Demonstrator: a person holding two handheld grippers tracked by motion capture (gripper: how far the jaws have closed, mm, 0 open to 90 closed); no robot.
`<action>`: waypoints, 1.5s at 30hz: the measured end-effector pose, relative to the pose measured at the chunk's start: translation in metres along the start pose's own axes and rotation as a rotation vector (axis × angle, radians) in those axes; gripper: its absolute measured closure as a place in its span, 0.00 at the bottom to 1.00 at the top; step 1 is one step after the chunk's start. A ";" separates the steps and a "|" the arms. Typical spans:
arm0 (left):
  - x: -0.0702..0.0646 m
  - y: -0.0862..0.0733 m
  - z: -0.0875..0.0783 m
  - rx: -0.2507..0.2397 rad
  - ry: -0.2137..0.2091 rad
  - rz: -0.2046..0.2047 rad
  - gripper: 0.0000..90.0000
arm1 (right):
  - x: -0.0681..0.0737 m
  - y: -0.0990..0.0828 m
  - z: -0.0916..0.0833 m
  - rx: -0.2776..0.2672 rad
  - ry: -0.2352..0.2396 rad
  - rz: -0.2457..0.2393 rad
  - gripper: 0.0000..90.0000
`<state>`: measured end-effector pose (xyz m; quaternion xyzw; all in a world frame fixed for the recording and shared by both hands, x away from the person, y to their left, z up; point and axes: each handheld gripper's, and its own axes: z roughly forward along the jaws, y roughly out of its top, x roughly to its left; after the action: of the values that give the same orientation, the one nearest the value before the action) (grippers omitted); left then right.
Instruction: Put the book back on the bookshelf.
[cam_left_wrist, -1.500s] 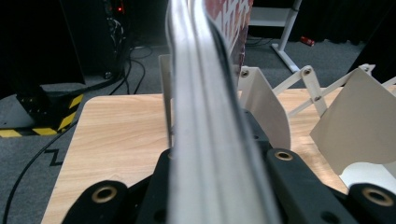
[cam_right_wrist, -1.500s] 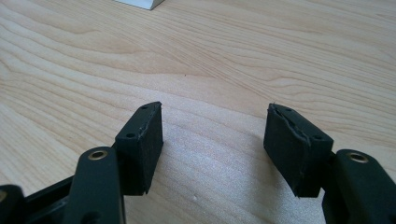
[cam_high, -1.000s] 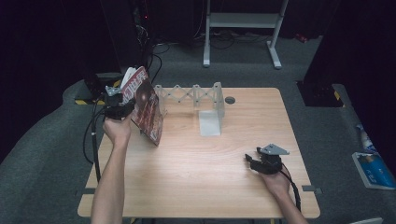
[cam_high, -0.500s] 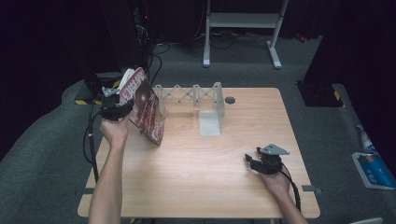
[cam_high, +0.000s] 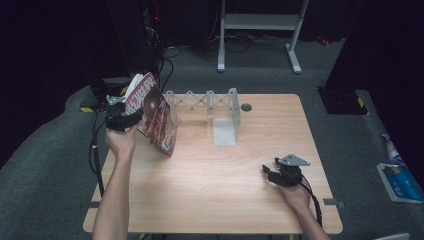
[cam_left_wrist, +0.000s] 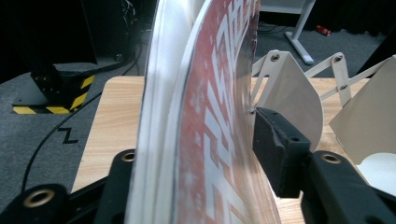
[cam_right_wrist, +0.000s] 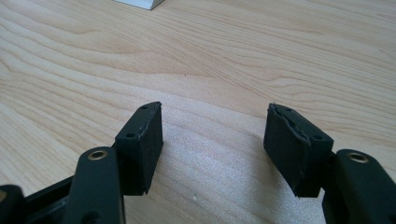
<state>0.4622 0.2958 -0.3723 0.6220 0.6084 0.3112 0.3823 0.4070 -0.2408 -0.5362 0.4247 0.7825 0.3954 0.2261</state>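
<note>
A red-covered magazine (cam_high: 156, 116) stands on edge at the table's left rear, tilted, by the left end of a white accordion file rack (cam_high: 210, 102). My left gripper (cam_high: 122, 120) is at the magazine's left side, near its upper edge. In the left gripper view the magazine (cam_left_wrist: 210, 116) stands between the jaws. The right pad (cam_left_wrist: 275, 149) sits just beside the cover, and the jaws have just been opening. My right gripper (cam_high: 272, 172) rests low at the front right. Its jaws (cam_right_wrist: 215, 135) are open over bare wood.
The rack's white end plates (cam_left_wrist: 292, 88) rise just behind the magazine. A white base plate (cam_high: 224, 131) lies in front of the rack, with a dark round grommet (cam_high: 246, 107) behind it. Cables hang off the table's left edge. A blue-and-white packet (cam_high: 400, 180) lies on the floor at right.
The left hand has shifted slightly left and down beside the magazine, which keeps its tilted stand by the rack. The right hand has not moved.
</note>
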 end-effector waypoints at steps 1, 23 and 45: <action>0.000 0.000 -0.001 -0.002 -0.001 0.002 0.55 | 0.000 0.000 0.000 0.000 0.000 -0.001 0.42; -0.001 -0.008 -0.019 -0.034 -0.023 0.012 0.44 | 0.000 0.000 0.000 0.000 0.000 -0.001 0.42; -0.001 -0.016 -0.039 -0.059 -0.030 0.020 0.41 | 0.000 0.000 0.000 0.000 0.001 -0.001 0.42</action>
<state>0.4204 0.2979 -0.3662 0.6209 0.5869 0.3235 0.4066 0.4073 -0.2410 -0.5362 0.4241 0.7827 0.3957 0.2257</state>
